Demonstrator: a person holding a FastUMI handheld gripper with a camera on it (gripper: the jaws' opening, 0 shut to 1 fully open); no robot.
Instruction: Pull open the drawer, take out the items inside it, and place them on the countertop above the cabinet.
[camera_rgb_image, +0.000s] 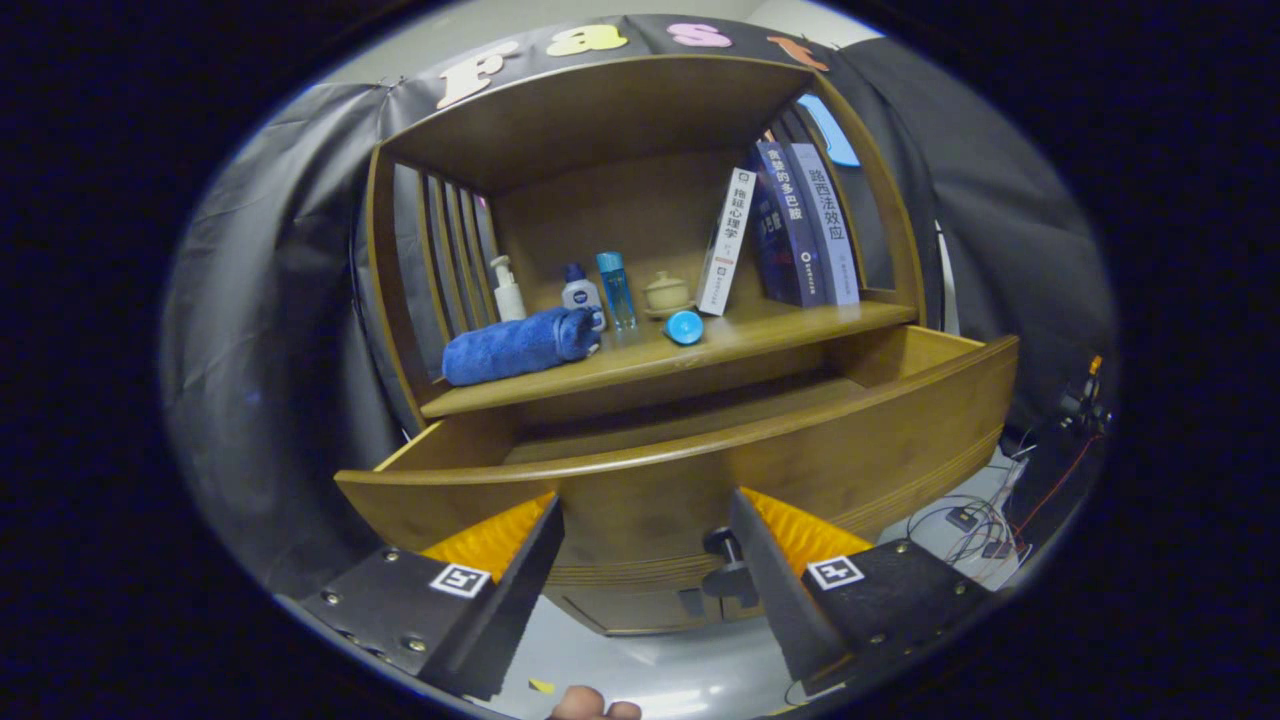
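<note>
The brown wooden drawer (700, 470) with the curved front already stands pulled well out from the wooden cabinet (640, 300), so the opening step looks done. Its dark metal knob (728, 570) sits low on the front panel, just inside the right finger. The gripper (645, 545) hovers close before the drawer front with its fingers spread wide apart and nothing between them but the drawer's face; it grips nothing. From this low angle only the far strip of the drawer's floor can be seen, and no item is visible there; whether anything lies in the near part, hidden behind the front panel, I cannot tell. On the wooden countertop (780, 335) above the drawer several things rest: a rolled blue towel (520, 345) at the near left, a small white pump bottle (507, 290) behind it, a white bottle with a blue cap (580, 292), a clear blue bottle (617, 290), a small cream lidded pot (667, 293), a round blue cap-like object (684, 326) near the front edge, and a row of leaning books (790, 230) at the far right. Which of these, if any, came out of the drawer cannot be told. My judgement is that the task is either at its emptying stage or nearly finished, and a look into the drawer from above would settle it.
</note>
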